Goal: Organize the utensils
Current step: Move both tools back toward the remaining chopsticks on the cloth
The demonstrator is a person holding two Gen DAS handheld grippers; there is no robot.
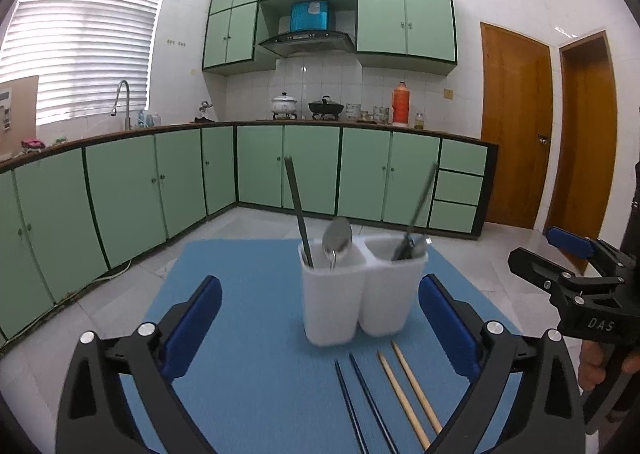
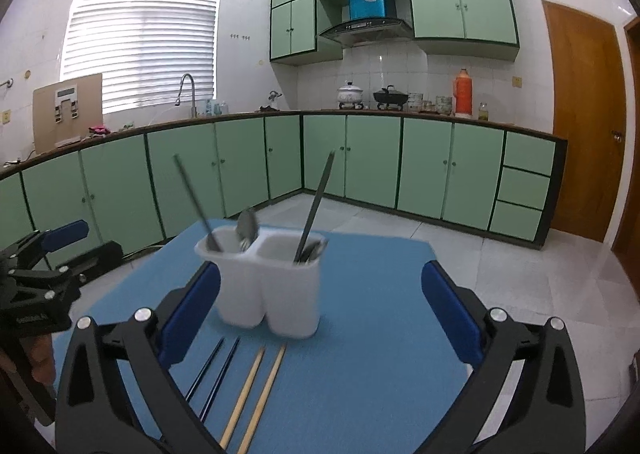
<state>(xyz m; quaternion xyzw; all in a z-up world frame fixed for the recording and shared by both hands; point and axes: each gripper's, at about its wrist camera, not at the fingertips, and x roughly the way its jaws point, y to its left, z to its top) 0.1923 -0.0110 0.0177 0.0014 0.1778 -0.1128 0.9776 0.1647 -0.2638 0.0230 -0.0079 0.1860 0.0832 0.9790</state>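
Left wrist view: white holder (image 1: 362, 294) mid-frame already has spoon (image 1: 337, 240) plus utensils; 2 dark chopsticks (image 1: 360, 394) and 2 wooden chopsticks (image 1: 408, 390) remain on mat, lower center. Left gripper (image 1: 320, 328) and right gripper (image 2: 320, 320) both spread wide, empty.

1. Dark chopsticks (image 1: 362, 402) and wooden chopsticks (image 1: 408, 390): near ends cut off by the bottom edge in both wrist views.
2. White holder (image 2: 266, 286) is motion-blurred in the right wrist view, so its edges smear.
3. Utensils in the right compartment (image 1: 408, 248): only the tops show and they're too blurred to type. Lower parts of everything in the holder are hidden by its walls.
4. Right tongs (image 1: 568, 254) in the left wrist view: partly cut off by the right edge.
5. Left tongs (image 2: 60, 246) in the right wrist view: cut off at the left edge.
6. Blue mat (image 1: 248, 382): near corners are hidden behind the tong arms.
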